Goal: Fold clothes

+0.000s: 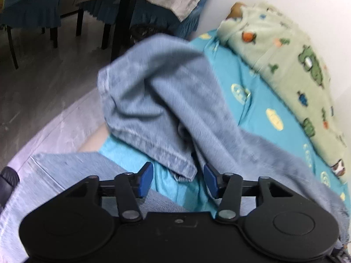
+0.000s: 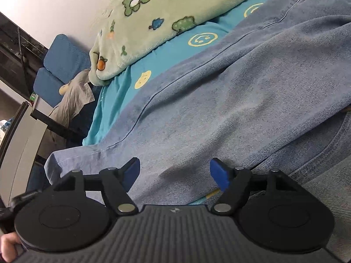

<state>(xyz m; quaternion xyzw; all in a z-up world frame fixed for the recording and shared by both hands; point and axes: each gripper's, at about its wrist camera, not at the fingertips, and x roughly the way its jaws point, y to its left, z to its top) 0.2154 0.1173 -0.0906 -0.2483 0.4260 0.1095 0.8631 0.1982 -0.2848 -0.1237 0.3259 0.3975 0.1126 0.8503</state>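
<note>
Turquoise bedsheet printed with pale yellow smiley faces [image 1: 258,109] covers the bed I am working over, and along the white wall lies a pale green fleece blanket with cartoon dinosaurs and carrots [image 1: 285,50]. Through my left wrist view, far left, I see dark-legged chairs with blue skirted covers [image 1: 30,11] on a grey floor. I can read no writing or brand anywhere; only a small embossed mark sits on the right gripper's body, too small to make out.

My left gripper [image 1: 178,180] is released: its blue pads stand apart with nothing pressed between them. A folded-over hem of the light blue, faded denim jeans [image 1: 158,100] hangs just ahead of it, the corner dipping toward the gap between the jaws; I cannot tell whether it touches a pad. The picture is blurred.

In the right wrist view, blue cushions [image 2: 59,65] and a grey garment sit at far left. My right gripper [image 2: 174,173] is also released, jaws wide, hovering just above the jeans [image 2: 219,109], which spread flat and creased across the sheet with seams running diagonally. At lower left a hand [image 2: 7,248] shows.
</note>
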